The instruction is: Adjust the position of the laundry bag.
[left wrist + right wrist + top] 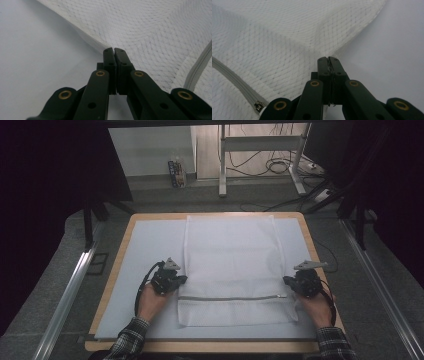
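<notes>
A white mesh bag (231, 265) lies flat in the middle of the table (118, 270), on a pale mat (145, 250). It's a long bag w/ a grey zipper (232, 297) running across it near the person's end.

The left gripper (181, 280) sits at the bag's left edge, just above the zipper line. In the left gripper view its jaws are pressed together, and the bag's edge runs right up to the tips (114, 51). The net looks pulled up into a small ridge there, so it's prob. pinching the edge, tho the cloth between the pads is too thin to see well.

The right gripper (286, 281) is at the bag's right edge, about level w/ the left one. In the right gripper view the jaws are squeezed tight too, w/ a bit of white net caught in the slit between them, and the mesh rises in a fold toward the tips (328, 60). The zipper's metal end (258, 106) shows low at the left of that view.

Both hands come in from the near side, w/ checked sleeves (131, 340).
</notes>
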`<action>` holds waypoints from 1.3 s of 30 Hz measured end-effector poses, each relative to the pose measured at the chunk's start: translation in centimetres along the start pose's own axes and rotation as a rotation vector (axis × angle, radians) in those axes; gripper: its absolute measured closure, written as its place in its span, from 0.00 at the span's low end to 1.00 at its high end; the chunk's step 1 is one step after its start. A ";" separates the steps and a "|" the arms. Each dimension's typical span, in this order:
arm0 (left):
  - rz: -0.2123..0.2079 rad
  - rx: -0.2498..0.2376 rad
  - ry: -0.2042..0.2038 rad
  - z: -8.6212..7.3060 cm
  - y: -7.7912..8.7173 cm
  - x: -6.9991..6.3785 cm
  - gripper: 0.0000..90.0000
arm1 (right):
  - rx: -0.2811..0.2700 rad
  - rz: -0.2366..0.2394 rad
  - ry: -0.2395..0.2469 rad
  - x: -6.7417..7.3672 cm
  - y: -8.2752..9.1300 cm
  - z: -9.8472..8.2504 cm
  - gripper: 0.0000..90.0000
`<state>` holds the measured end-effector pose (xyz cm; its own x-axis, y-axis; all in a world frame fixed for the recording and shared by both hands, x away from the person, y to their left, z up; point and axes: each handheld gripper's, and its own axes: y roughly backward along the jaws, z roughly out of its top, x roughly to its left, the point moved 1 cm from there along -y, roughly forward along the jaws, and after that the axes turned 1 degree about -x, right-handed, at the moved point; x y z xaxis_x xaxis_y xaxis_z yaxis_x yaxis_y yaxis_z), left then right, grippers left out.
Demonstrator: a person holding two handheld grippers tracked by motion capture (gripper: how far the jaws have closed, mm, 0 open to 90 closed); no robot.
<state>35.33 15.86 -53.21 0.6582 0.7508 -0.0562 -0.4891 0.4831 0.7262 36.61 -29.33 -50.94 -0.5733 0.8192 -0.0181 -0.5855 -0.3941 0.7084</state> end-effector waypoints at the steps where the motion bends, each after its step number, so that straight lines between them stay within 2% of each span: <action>1: 0.001 0.002 -0.003 -0.1 0.2 -0.1 0.99 | 0.000 0.003 0.003 0.2 0.1 0.0 0.98; 4: -0.001 0.017 -0.011 -0.5 1.0 -0.1 0.99 | -0.002 0.026 0.027 1.2 0.4 0.0 0.98; 8: 0.007 0.035 -0.018 -1.0 1.5 0.0 0.98 | 0.007 0.044 0.049 1.9 0.4 0.0 0.98; 12: 0.003 0.038 0.000 -1.6 2.1 0.2 0.98 | 0.025 0.063 0.069 2.7 0.3 -0.1 0.98; 16: 0.003 0.043 0.000 -2.1 2.6 0.3 0.98 | 0.036 0.078 0.086 3.4 0.2 -0.1 0.98; 26: 0.005 0.047 -0.004 -3.4 3.8 0.0 0.98 | 0.047 0.115 0.098 4.7 0.7 -0.3 0.98; 33: -0.002 0.047 0.010 -4.2 4.4 0.1 0.97 | 0.068 0.125 0.121 5.8 1.1 -0.6 0.97; 39: -0.003 0.067 -0.007 -4.4 4.2 -0.2 0.96 | 0.083 0.130 0.122 5.7 1.0 -1.0 0.97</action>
<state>30.65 19.77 -53.15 0.6635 0.7462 -0.0539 -0.4480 0.4539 0.7702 32.15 -25.44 -51.00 -0.7096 0.7046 -0.0044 -0.4554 -0.4539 0.7659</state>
